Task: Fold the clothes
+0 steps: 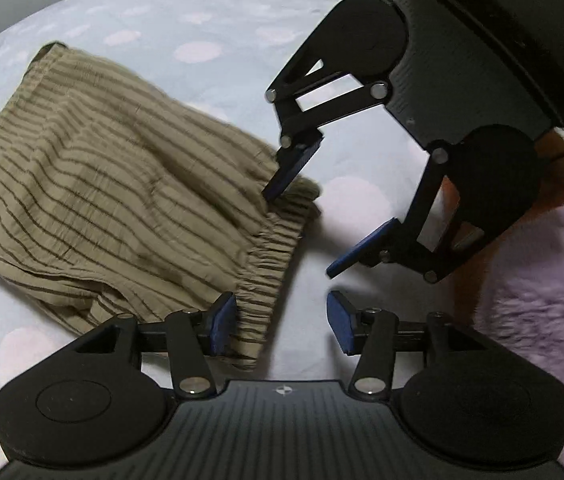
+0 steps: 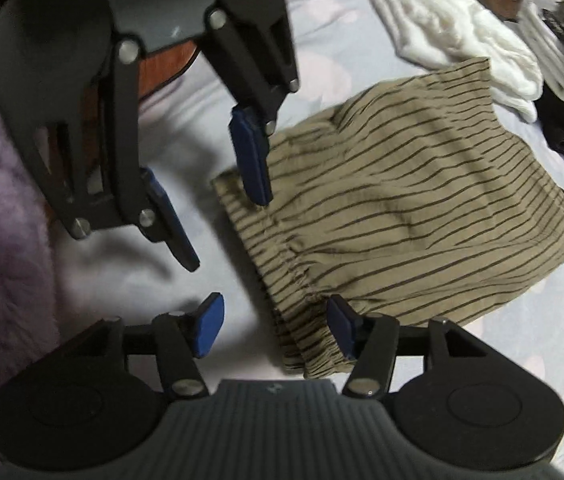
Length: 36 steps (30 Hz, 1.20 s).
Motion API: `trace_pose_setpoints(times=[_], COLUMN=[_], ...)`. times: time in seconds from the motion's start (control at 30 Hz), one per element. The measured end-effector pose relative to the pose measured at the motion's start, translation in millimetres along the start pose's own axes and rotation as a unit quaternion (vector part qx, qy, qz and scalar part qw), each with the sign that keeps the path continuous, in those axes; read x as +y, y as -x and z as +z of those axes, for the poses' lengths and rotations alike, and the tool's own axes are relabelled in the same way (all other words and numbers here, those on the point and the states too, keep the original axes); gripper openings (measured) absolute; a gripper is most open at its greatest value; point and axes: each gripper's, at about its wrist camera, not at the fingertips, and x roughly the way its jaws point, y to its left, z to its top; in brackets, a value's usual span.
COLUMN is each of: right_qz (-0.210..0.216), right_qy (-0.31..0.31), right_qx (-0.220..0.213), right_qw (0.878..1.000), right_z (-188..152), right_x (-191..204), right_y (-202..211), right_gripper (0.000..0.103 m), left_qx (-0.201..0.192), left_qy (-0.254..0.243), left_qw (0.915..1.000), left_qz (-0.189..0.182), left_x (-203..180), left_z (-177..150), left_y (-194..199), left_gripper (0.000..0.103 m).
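The left gripper (image 1: 282,322) is sitting right under its own camera, fingers spread wide, one blue pad overlapping the gathered waistband of the striped shorts (image 1: 114,184) and the other over bare sheet. The right gripper (image 2: 274,326) is mirroring it at the other end of that waistband, fingers spread too, nothing pinched between them.

The shorts are lying on the bed sheet (image 1: 210,12), waistband toward both grippers, legs pointing away. They look to be already folded once lengthwise, so I am judging this as the pause before the next fold: both grippers are lining up on the elastic edge. The next move is calling for each to slide a pad under the doubled waistband, close on all the layers, and carry that edge over toward the leg hems.

The cloth is looking thin and crinkly, tan with dark narrow stripes, puckering tight at the elastic and lying in soft ridges elsewhere; it is likely to slip or split into layers if pinched shallowly. The sheet is smooth and pale with faint pink dots. A fuzzy lilac blanket (image 1: 541,300) is lying alongside, and a fluffy white garment (image 2: 453,28) is bunching beyond the shorts.
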Motion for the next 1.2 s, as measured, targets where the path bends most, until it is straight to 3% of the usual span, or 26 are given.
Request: trace_pose_setpoints(times=[0.33, 0.53, 0.7, 0.8, 0.87, 1.07, 1.2], right_qz=[-0.024, -0.083, -0.163, -0.189, -0.207, -0.154, -0.109], right_qy=[0.042, 0.099, 0.174, 0.194, 0.201, 0.055, -0.05], right_qx=[0.014, 0.006, 0.016, 0.023, 0.021, -0.021, -0.057], right_qw=[0.999, 0.992, 0.971, 0.962, 0.957, 0.986, 0.991], right_z=[-13, -15, -20, -23, -24, -15, -13], right_x=[1, 17, 35, 42, 44, 8, -20], right_y=[-32, -34, -40, -42, -40, -9, 9], right_gripper=[0.063, 0.064, 0.053, 0.039, 0.037, 0.03, 0.028], left_qx=[0.016, 0.012, 0.013, 0.011, 0.011, 0.015, 0.018], left_qy=[0.028, 0.037, 0.042, 0.042, 0.036, -0.019, -0.053], left_qw=[0.9995, 0.9991, 0.9989, 0.999, 0.9993, 0.9989, 0.9948], left_qz=[-0.005, -0.018, -0.017, -0.014, -0.007, 0.041, 0.086], left_x=[26, 31, 32, 30, 27, 2, -13], left_z=[-6, -11, -14, -17, -19, -26, -20], left_y=[-27, -28, -28, -27, -26, -26, -31], left_gripper=[0.059, 0.061, 0.061, 0.061, 0.062, 0.066, 0.067])
